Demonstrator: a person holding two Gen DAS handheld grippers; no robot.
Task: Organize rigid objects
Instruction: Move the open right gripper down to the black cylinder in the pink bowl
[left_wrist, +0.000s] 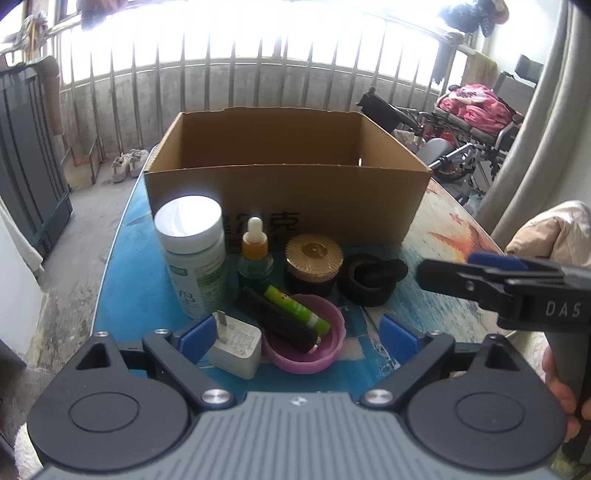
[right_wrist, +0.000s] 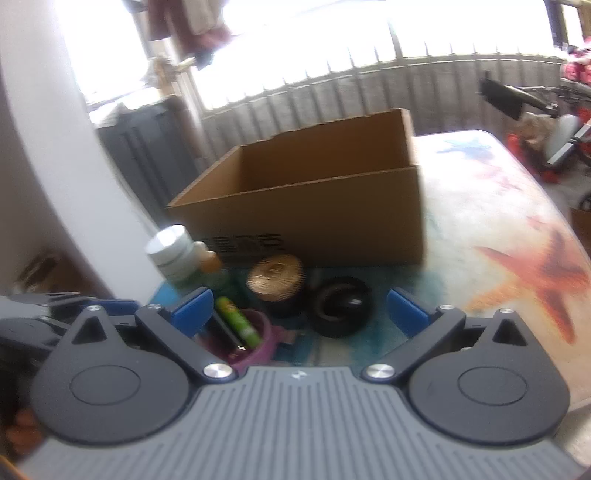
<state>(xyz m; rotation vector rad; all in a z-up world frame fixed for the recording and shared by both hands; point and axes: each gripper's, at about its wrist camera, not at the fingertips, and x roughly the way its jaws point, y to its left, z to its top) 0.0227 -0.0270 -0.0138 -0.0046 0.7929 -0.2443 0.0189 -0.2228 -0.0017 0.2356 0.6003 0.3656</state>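
Daylight floods through a barred balcony railing behind a round worktop printed with blue water and orange starfish. On it an open cardboard box stands at the far side. In front of the box sit a white-capped bottle, a small dropper bottle, a gold-lidded jar and a black ring-shaped piece, roughly in a row. Nearer lies a pink bowl holding a black tube and a green tube, with a white charger plug just beside its left rim.

Both tongs hover apart from these things. The left tongs gape wide, holding nothing, with the plug and bowl between the blue pads. The right tongs, in a blurred view, also stand wide and empty.
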